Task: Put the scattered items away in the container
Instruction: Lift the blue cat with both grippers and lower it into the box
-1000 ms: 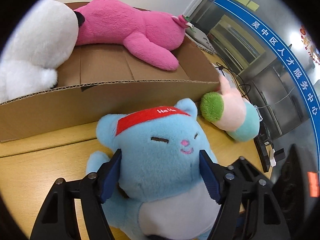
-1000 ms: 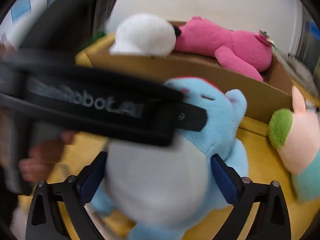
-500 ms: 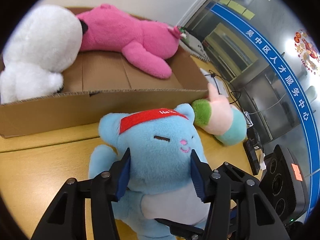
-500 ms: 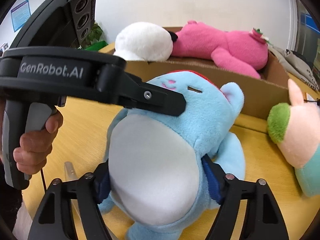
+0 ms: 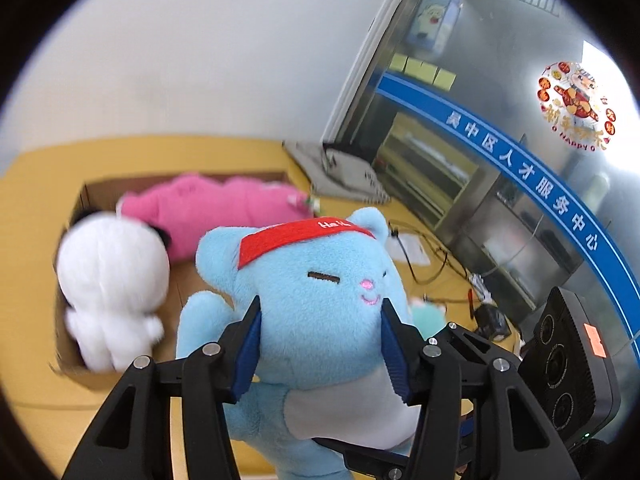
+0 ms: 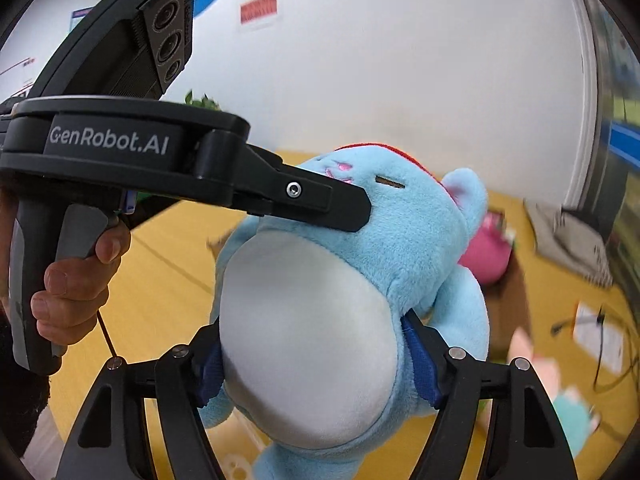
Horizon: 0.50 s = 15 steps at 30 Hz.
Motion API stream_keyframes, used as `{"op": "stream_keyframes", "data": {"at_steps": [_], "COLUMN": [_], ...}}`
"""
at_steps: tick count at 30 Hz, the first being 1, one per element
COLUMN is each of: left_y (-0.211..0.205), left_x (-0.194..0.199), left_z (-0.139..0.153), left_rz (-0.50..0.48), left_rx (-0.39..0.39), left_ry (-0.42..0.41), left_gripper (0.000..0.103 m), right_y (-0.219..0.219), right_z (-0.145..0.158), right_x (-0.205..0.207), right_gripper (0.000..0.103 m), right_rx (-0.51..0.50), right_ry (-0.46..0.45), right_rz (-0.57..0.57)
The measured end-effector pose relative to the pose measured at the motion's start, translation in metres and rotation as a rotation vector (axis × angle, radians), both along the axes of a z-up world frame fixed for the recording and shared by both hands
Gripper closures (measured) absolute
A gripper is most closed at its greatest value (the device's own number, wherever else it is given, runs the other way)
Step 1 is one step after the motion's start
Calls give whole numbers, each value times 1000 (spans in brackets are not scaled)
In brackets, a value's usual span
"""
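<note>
A light-blue plush toy (image 5: 304,256) with a red headband hangs in the air, held by both grippers. My left gripper (image 5: 320,308) is shut on its head, blue pads pressed into both cheeks. My right gripper (image 6: 312,344) is shut on its white belly (image 6: 308,320), lower down. In the right wrist view, one left finger (image 6: 320,200) crosses the toy's face and a person's hand (image 6: 76,292) grips the left handle. Below and behind lies the open cardboard box (image 5: 86,196), holding a pink plush (image 5: 208,208) and a white plush (image 5: 112,276).
A pink, green and teal plush (image 6: 536,368) lies blurred on the yellow table (image 5: 32,200), to the right of the box. Beyond it are a grey folded item (image 5: 344,168), papers and black cables (image 5: 432,264). A glass partition stands at the right.
Both grippers closed on the blue plush and lifted it off the table. The box and the table have dropped lower in both views, and the box is now seen from above.
</note>
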State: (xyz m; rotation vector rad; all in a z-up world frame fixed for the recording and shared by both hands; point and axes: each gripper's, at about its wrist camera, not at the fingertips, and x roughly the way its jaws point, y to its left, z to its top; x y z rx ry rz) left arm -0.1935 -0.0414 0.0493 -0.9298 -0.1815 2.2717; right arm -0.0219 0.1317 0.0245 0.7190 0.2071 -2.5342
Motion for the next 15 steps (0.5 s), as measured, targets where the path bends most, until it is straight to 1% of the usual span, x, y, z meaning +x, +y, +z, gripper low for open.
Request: {"op": "stream_keyframes", "data": {"at_steps": [3, 6, 11, 15], "left_y": [0, 0, 4, 3], "left_x": [-9, -27, -67, -104], "left_z": [15, 25, 39, 41], "left_rz": [7, 12, 30, 44], "left_rx": [3, -1, -21, -15], "left_ry": [27, 34, 43, 45], "left_gripper": [51, 51, 51, 51], "right_y": [-2, -4, -4, -3], "right_z": [18, 28, 40, 47], "right_x": [-13, -29, -65, -117], "right_gripper": [23, 23, 23, 23], "right_rx": [10, 18, 18, 22], "right_ry": [37, 52, 48, 55], "right_rz": [9, 15, 20, 27]}}
